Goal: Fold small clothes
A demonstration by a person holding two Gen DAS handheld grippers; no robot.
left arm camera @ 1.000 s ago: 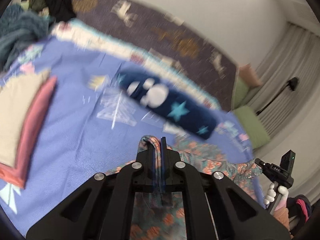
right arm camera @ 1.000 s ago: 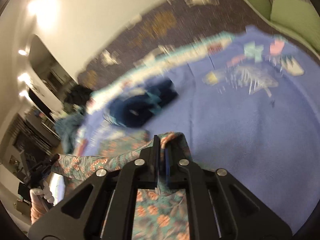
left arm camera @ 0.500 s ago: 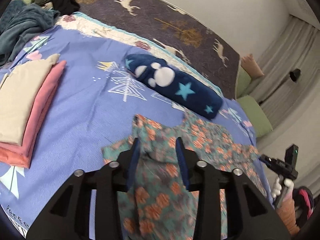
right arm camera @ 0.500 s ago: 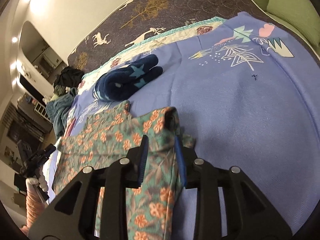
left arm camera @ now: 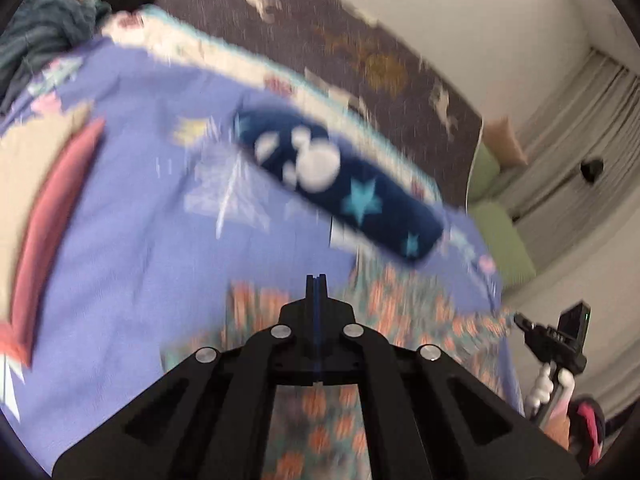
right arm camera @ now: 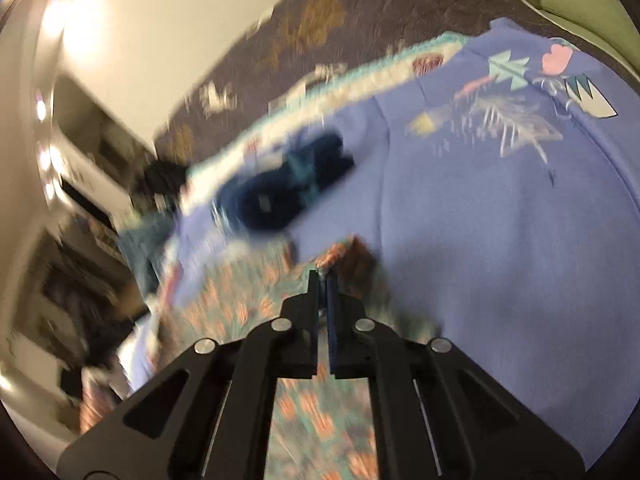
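A teal garment with an orange flower print lies on the blue bedspread. My left gripper is shut, its fingers pressed together above the garment's near edge with no cloth showing between them. My right gripper is shut on a corner of the same floral garment, a fold of cloth poking out at the tips. The right gripper also shows at the right of the left wrist view. Both views are motion-blurred.
A rolled navy blanket with stars lies beyond the garment; it also shows in the right wrist view. A folded cream and pink stack sits at the left. A dark deer-print cover and green cushions lie behind.
Half a second ago both grippers were open over the flat garment. Now both are shut, the right one on a corner of the cloth, and both views sweep in blur.
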